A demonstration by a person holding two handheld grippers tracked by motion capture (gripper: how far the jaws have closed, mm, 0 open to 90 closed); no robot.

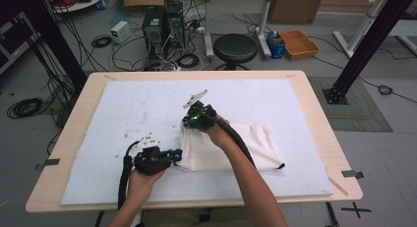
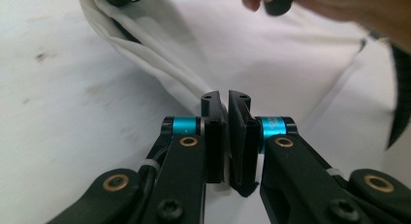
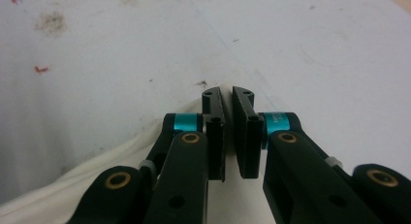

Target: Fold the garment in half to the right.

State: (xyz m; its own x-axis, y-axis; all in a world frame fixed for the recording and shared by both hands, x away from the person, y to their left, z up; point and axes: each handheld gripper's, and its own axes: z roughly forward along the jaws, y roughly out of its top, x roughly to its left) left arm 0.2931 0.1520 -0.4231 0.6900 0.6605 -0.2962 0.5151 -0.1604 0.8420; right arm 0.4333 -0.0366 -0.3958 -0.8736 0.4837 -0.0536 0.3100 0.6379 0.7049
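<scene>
Two corners pinched | left gripper (image 2: 227,136) clamps white cloth (image 1: 231,146) at its near-left corner | right gripper (image 3: 228,136) clamps far-left corner | fold not yet made, judging by flat cloth on white mat (image 1: 123,114)

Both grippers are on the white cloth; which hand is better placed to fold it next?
Probably the right gripper: shut on the cloth's far left corner, it could carry it over. The left gripper pins the near corner.

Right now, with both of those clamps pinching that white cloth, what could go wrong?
1. The left gripper and right gripper each pinch only an edge of the white cloth; a tug could slip it free.
2. Both grips sit on the cloth's left side, so lifting may leave the rest dragging on the white mat and bunching.
</scene>
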